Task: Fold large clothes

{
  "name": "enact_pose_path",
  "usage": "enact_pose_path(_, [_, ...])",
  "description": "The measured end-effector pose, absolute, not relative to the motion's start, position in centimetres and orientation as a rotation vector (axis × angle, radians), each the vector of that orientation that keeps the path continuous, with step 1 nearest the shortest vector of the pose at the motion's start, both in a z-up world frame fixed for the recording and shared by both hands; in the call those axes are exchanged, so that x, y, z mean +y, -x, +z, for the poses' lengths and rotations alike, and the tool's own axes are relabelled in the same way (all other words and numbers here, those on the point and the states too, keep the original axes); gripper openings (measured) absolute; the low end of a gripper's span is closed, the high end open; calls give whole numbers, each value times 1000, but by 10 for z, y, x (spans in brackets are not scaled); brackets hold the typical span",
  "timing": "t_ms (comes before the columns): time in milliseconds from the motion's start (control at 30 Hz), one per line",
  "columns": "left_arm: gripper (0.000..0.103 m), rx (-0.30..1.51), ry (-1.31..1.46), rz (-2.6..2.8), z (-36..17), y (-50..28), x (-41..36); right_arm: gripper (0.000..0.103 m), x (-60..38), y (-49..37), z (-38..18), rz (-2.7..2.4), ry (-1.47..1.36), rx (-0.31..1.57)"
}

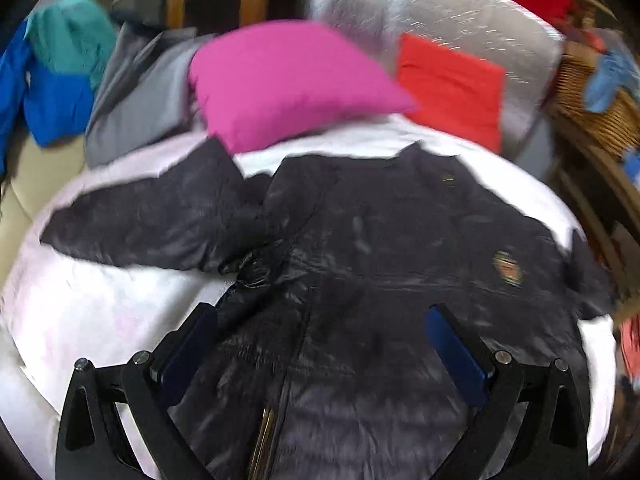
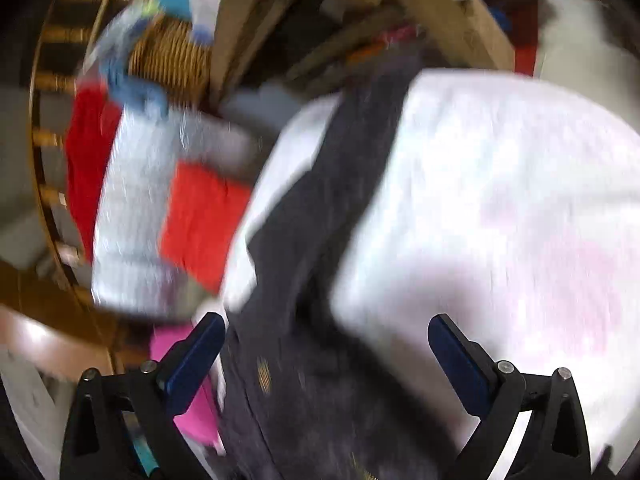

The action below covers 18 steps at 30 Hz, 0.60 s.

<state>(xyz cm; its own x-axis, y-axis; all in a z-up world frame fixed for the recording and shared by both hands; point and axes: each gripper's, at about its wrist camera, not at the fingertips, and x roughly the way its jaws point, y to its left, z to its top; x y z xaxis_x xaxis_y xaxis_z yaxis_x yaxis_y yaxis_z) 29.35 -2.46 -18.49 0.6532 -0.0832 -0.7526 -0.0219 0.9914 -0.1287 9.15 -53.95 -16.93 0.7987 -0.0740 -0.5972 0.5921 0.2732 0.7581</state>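
Both tools, left tool (image 1: 320, 316) and right tool (image 2: 326, 326), gape above the black jacket (image 1: 380, 260).

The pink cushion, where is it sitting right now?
In the left wrist view the pink cushion lies at the far edge of the white sheet, just beyond the black jacket, between grey clothes and a red cushion.

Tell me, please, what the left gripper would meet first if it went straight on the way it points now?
Most likely the black jacket spread on the white sheet. The left gripper is open, and the jacket fills the space between and beyond its fingers. Depth is unclear because of blur.
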Motion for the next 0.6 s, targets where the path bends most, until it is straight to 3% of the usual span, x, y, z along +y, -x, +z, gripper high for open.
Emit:
enact_pose_path(100, [103,776,108,55,-193,-297,-30,103,-539,-108,-159,-478,-1126,461])
enact_pose_path(267, [103,686,-36,29,-182,-295,-58,103,-461,-169,-115,-474,-572,546])
enact_pose_path(333, [103,706,-92,15,-188,-296,-67,103,-462,-181,-112,-489,-511,573])
enact_pose_path(467, [103,733,-98,-11,-196,-302,-71,101,-482,-175,-124,-525,-646,526])
enact_pose_path(600, [103,741,-108,-13,-200,-305,-80,102,-444,-194,-107,-599,-324,529])
